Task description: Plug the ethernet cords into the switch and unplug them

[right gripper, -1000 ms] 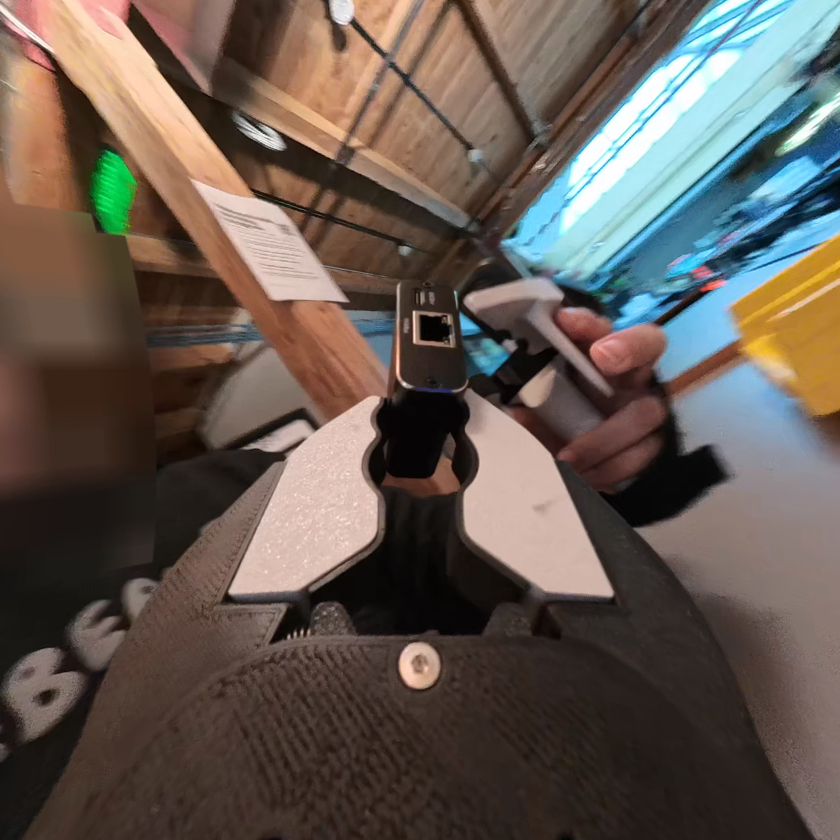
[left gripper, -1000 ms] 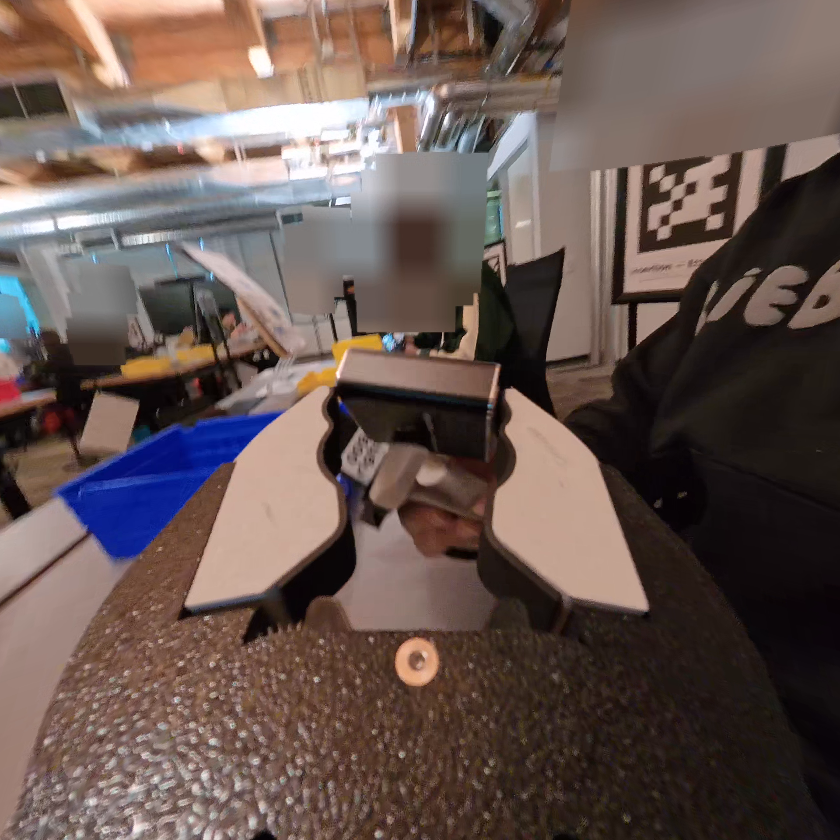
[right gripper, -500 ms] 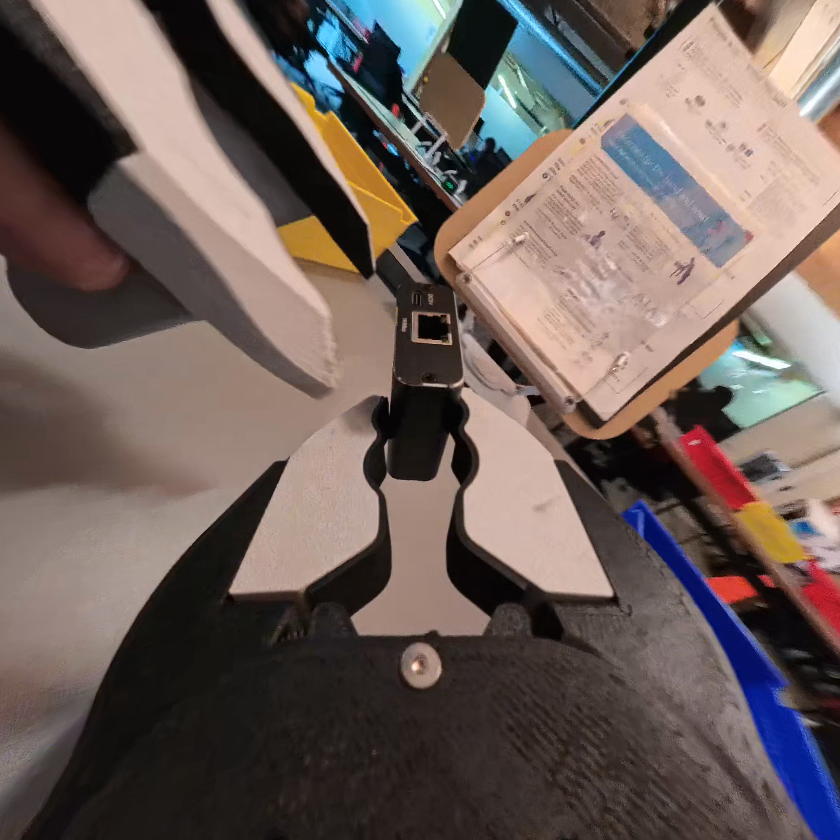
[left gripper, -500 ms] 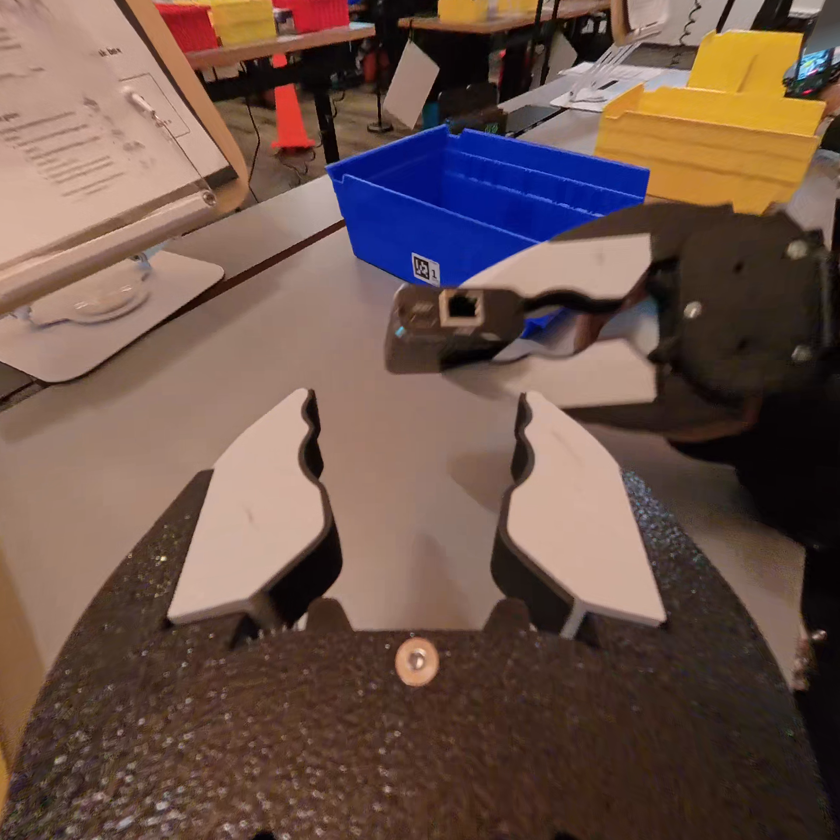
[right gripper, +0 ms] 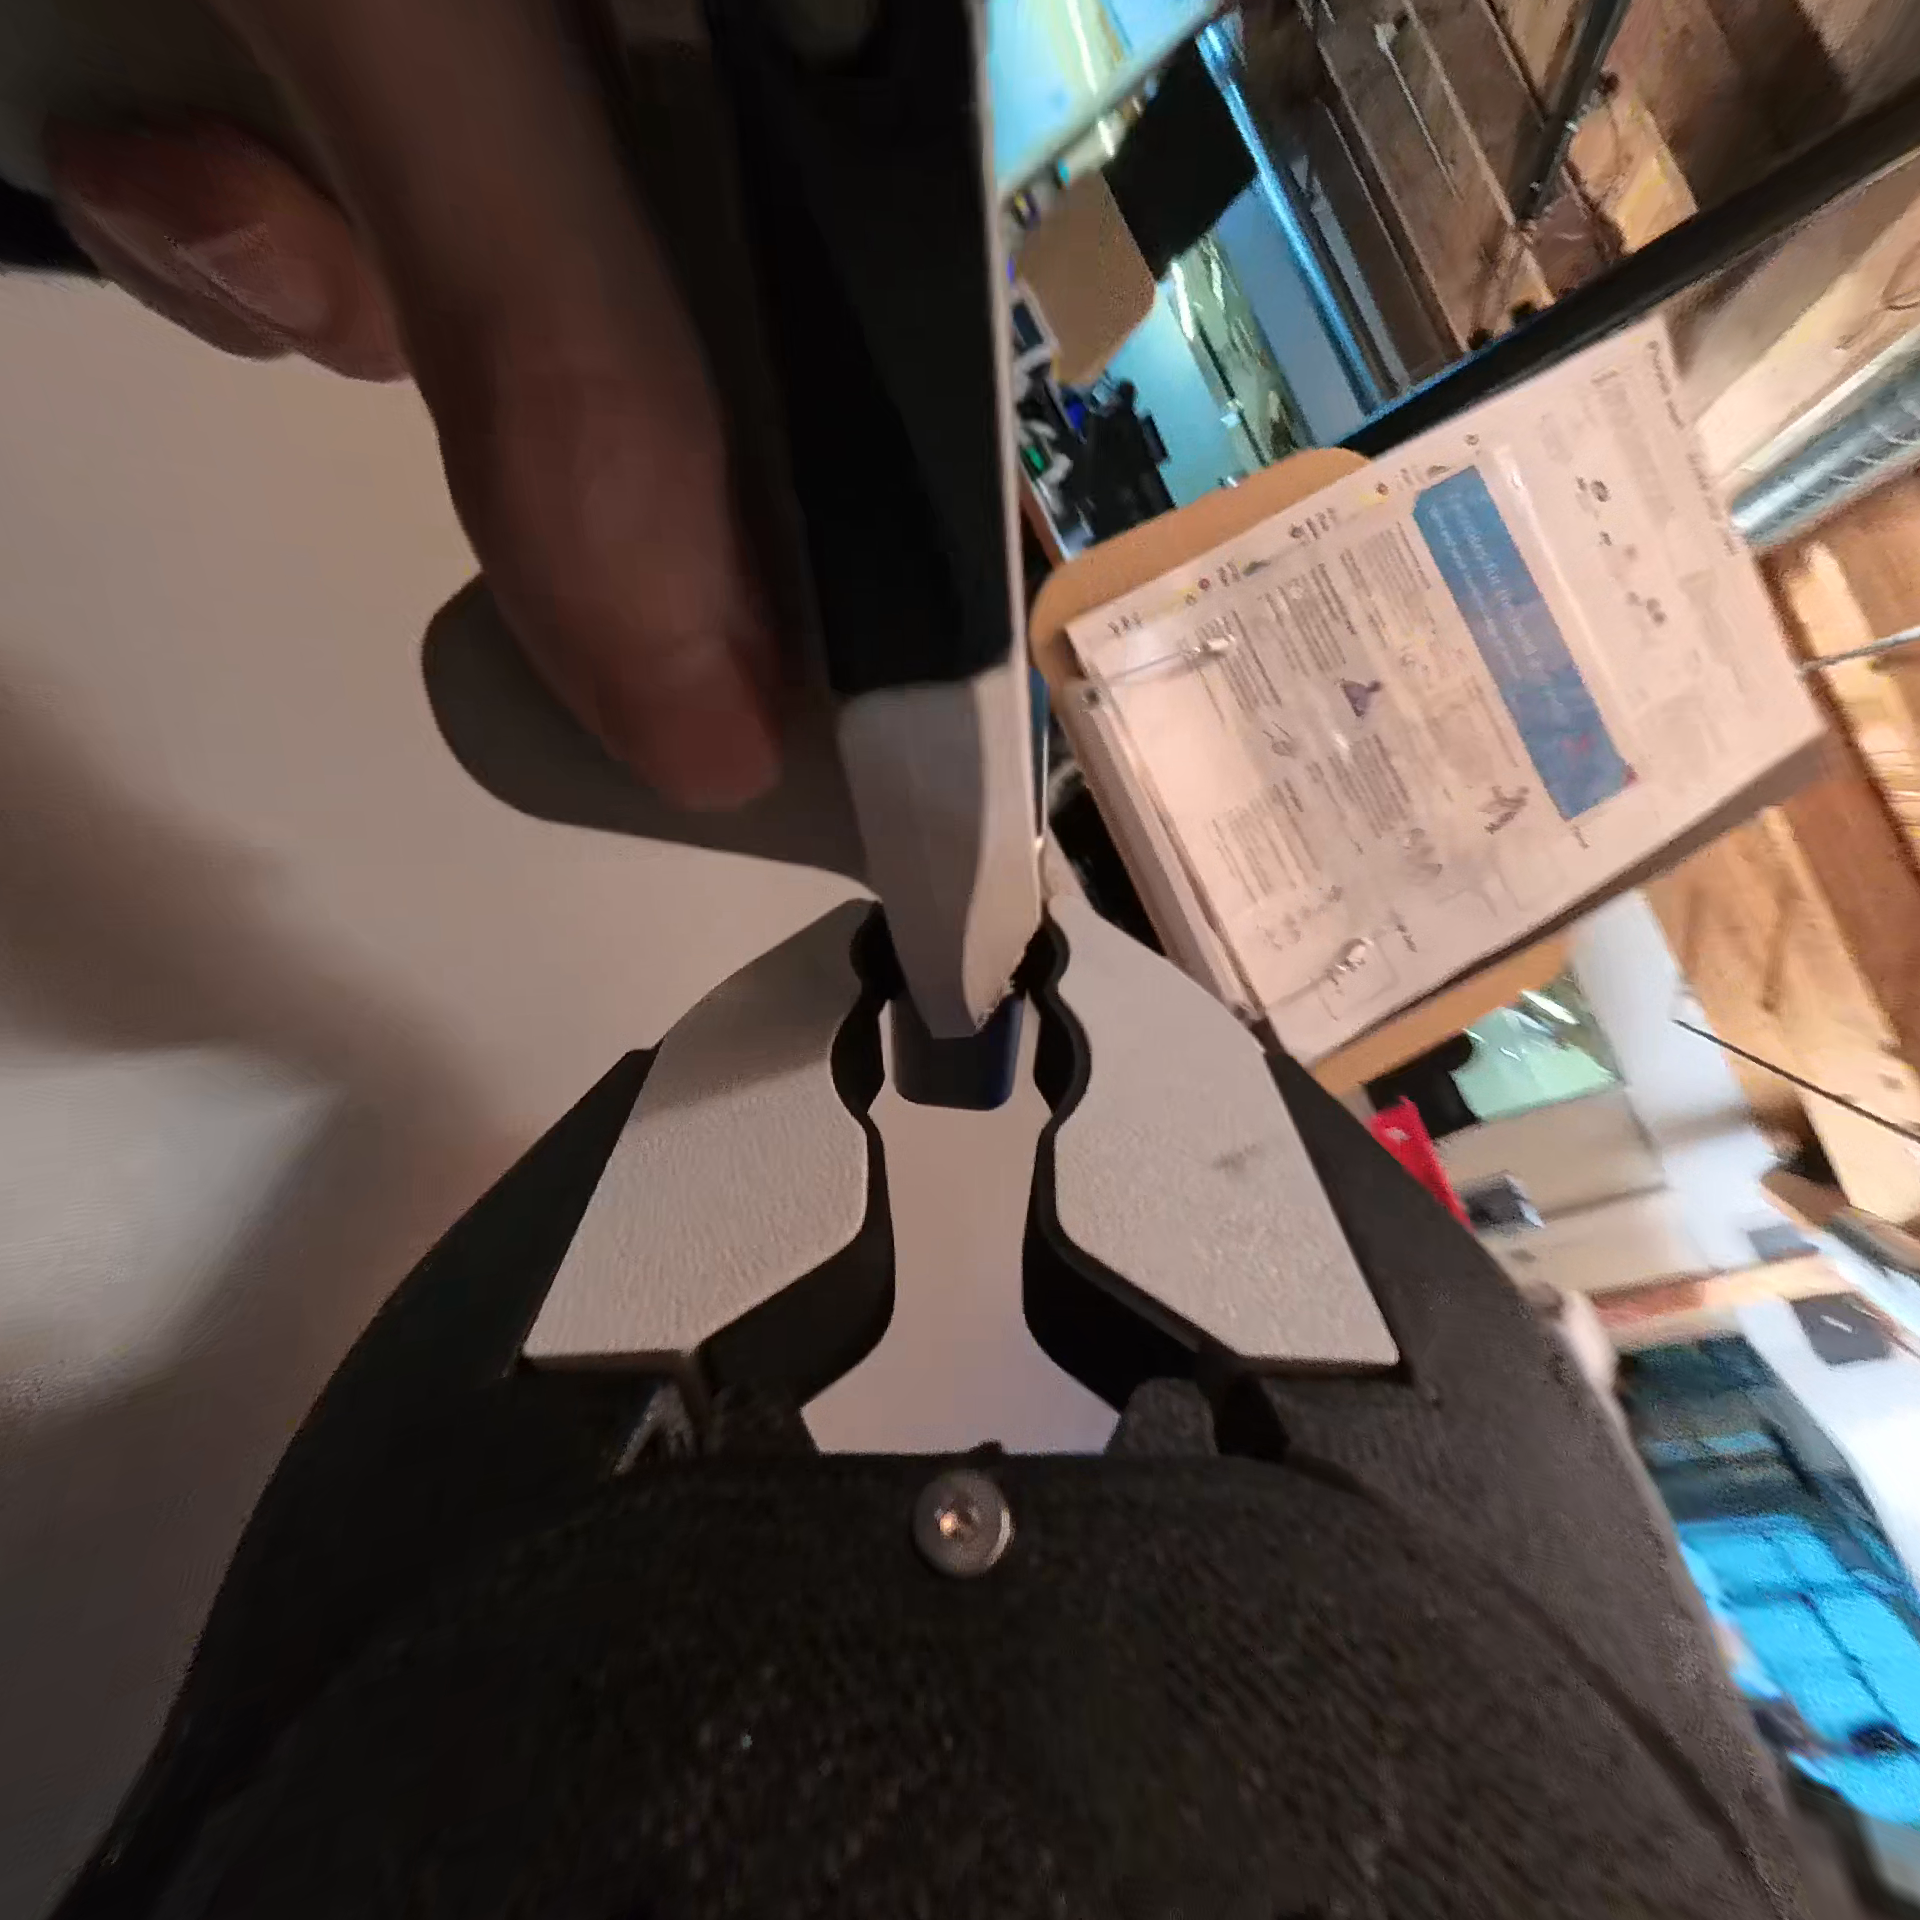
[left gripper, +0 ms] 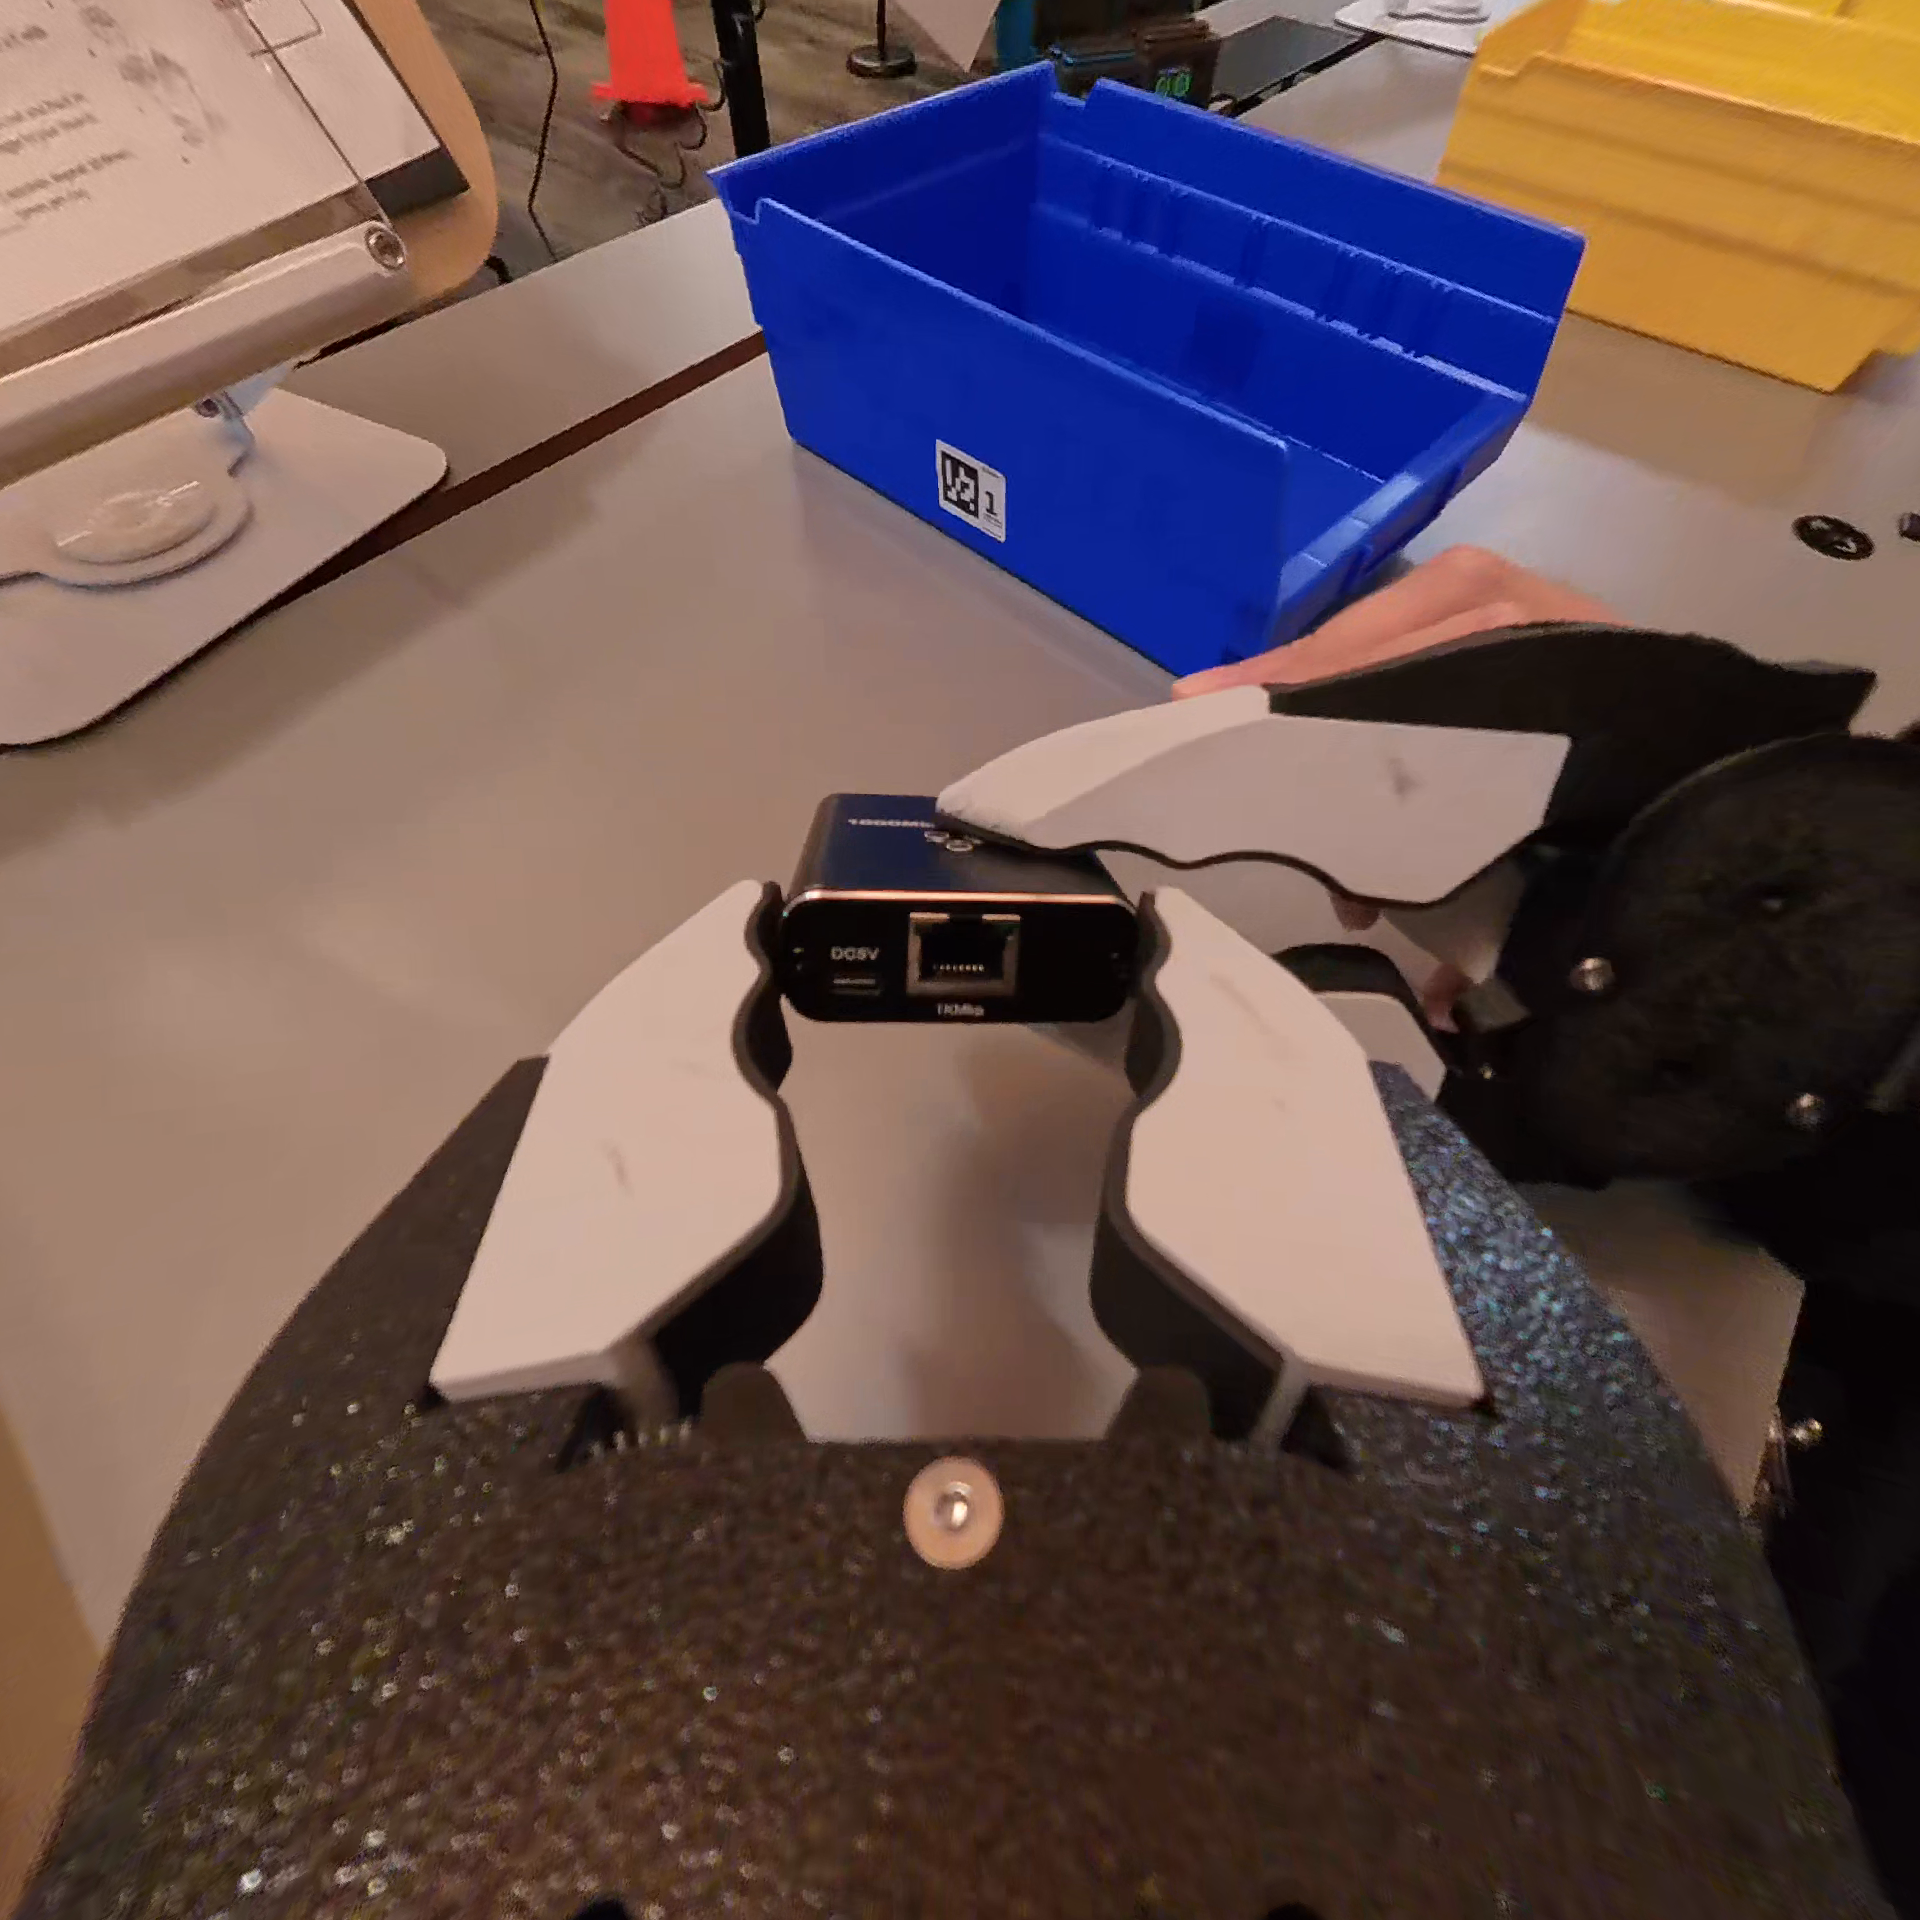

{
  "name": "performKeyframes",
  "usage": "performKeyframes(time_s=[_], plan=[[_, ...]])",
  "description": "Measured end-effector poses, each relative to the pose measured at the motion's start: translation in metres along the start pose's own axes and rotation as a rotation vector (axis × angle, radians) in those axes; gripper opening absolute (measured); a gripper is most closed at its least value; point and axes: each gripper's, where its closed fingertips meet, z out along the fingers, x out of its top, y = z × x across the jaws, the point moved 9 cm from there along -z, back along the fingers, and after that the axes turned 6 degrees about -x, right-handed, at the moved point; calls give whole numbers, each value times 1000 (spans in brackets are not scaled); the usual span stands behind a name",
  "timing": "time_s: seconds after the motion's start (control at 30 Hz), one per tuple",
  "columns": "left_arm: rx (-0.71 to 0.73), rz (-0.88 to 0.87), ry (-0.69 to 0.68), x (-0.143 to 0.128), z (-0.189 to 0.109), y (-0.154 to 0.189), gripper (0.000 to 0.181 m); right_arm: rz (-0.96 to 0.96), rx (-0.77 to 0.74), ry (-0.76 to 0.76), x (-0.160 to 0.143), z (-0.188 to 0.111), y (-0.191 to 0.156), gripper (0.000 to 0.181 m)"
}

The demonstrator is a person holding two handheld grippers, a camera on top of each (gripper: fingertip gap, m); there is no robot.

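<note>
Two grippers are on one thing at this moment. Nearest to me, the left gripper (left gripper: 956, 906) has its fingers against both short ends of the switch (left gripper: 951, 961), so I judge it is clasping the box across its width. How firmly it presses I cannot say. The face with the port looks straight toward this camera. The right gripper (right gripper: 954, 977) comes in from the right side and is clenched on the switch from top and bottom. In its own view I see only a dark blue corner of the box between its tips.

The switch is low over the middle of the table (left gripper: 468, 779); I cannot tell whether it touches the surface.

I judge that the step in hand is passing the switch from one gripper to the other, or steadying it before plugging. No ethernet cord shows in either view and the port is empty, so I believe the plugging is not yet begun. The next move needs one gripper to let go and fetch a cord while the other keeps the port facing outward.

Farther back, toward the far edge, stands a blue bin (left gripper: 1039, 416), and a yellow bin (left gripper: 1714, 208) is in the far right corner. A document stand (left gripper: 156, 260) is at the far left, with an orange cone (left gripper: 644, 52) beyond the table. None of these blocks the switch; only the crossed fingers crowd it.
</note>
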Motion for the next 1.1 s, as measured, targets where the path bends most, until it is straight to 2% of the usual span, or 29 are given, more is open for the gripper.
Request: performKeyframes(time_s=[0.07, 0.1, 0.2, 0.27, 0.33, 0.43, 0.5, 0.63, 0.67, 0.73, 0.97, 1.03, 1.1], plan=[[-22, 35, 0, 0, -4, -2, 63, 79, 61, 90, -3, -2, 5, 41], [-24, 62, 7, 0, -7, -3, 63, 161, 80, 130, -6, -3, 9, 58], [-145, 109, 82, 4, -21, -6, 63, 522, 323, 268, -13, -8, 21, 105], [-324, 152, 191, 6, -29, -4, 63, 758, 498, 394, -15, -12, 27, 108], [-510, 193, 302, 7, -37, 2, 63, 895, 674, 524, -15, -18, 30, 99], [-606, 286, 374, 4, -39, 5, 62, 961, 817, 622, -14, -24, 29, 88], [-643, 306, 389, 2, -37, 6, 62, 934, 797, 614, -15, -23, 27, 79], [-617, 314, 353, -3, -31, 3, 63, 923, 631, 634, -19, -23, 33, 80], [-619, 313, 349, -3, -30, 3, 62, 914, 627, 618, -20, -23, 33, 79], [-615, 317, 352, -4, -29, 3, 62, 876, 643, 607, -21, -22, 31, 63], [-602, 339, 345, -7, -27, 4, 63, 824, 615, 588, -23, -22, 33, 63], [-481, 298, 338, -6, -29, 0, 62, 784, 512, 557, -26, -22, 38, 63], [-391, 218, 295, -6, -31, -8, 75, 702, 461, 507, -28, -22, 40, 63]])
